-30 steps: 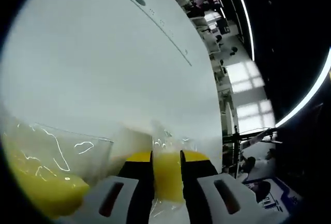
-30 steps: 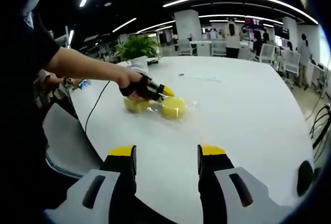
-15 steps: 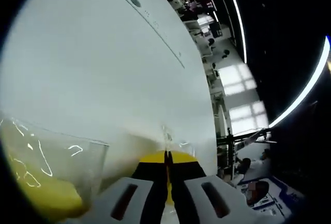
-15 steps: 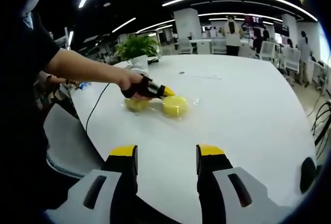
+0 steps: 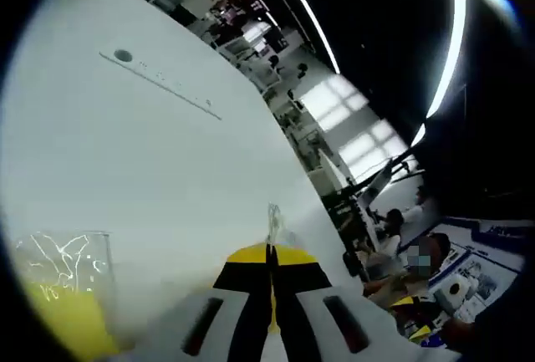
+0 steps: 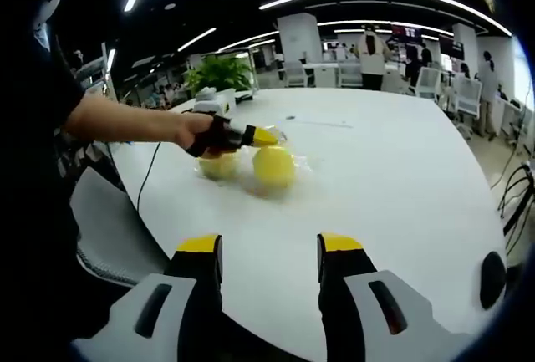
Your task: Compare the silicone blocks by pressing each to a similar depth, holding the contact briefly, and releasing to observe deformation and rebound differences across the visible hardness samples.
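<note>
Just below the left hand-held gripper [image 5: 269, 255], pinched on clear wrap [image 5: 273, 226], hung a yellow block [image 6: 273, 166]; right hand-held gripper [image 6: 269, 247] stood apart.

Your white table [image 6: 401, 170] carries two yellow silicone blocks [image 6: 273, 166] in clear wrapping, side by side toward its left side. A dark cable [image 6: 153, 171] trails over its left edge, and a potted plant [image 6: 219, 78] stands at the far left.
</note>
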`<move>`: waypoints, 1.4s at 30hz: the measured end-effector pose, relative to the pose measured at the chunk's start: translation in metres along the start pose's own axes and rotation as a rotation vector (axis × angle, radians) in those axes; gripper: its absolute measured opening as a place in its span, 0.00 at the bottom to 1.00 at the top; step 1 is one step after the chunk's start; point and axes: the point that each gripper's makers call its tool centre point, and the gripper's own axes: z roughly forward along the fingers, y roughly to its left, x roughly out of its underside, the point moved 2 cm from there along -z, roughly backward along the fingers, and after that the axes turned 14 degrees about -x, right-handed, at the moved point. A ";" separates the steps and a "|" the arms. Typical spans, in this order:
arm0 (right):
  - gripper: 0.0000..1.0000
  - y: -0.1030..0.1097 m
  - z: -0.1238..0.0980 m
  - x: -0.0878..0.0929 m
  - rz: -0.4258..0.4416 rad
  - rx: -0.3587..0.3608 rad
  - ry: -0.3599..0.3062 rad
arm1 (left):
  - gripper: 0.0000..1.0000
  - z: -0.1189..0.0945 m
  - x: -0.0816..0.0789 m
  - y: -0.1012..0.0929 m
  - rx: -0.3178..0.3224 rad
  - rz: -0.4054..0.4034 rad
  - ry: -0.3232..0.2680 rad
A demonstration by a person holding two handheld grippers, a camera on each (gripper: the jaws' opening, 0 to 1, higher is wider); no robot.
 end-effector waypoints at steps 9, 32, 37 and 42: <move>0.40 0.011 -0.002 -0.003 -0.011 -0.004 0.001 | 0.00 -0.033 0.004 -0.029 0.090 0.199 -0.041; 0.41 0.044 0.010 -0.023 -0.053 -0.082 -0.001 | 0.00 -0.135 -0.021 -0.083 0.238 0.286 -0.116; 0.41 0.051 0.022 -0.037 -0.078 -0.121 -0.004 | 0.00 -0.162 -0.037 -0.103 0.273 0.269 -0.137; 0.41 0.067 0.040 -0.065 -0.134 -0.181 -0.039 | 0.00 -0.190 -0.052 -0.125 0.313 0.260 -0.173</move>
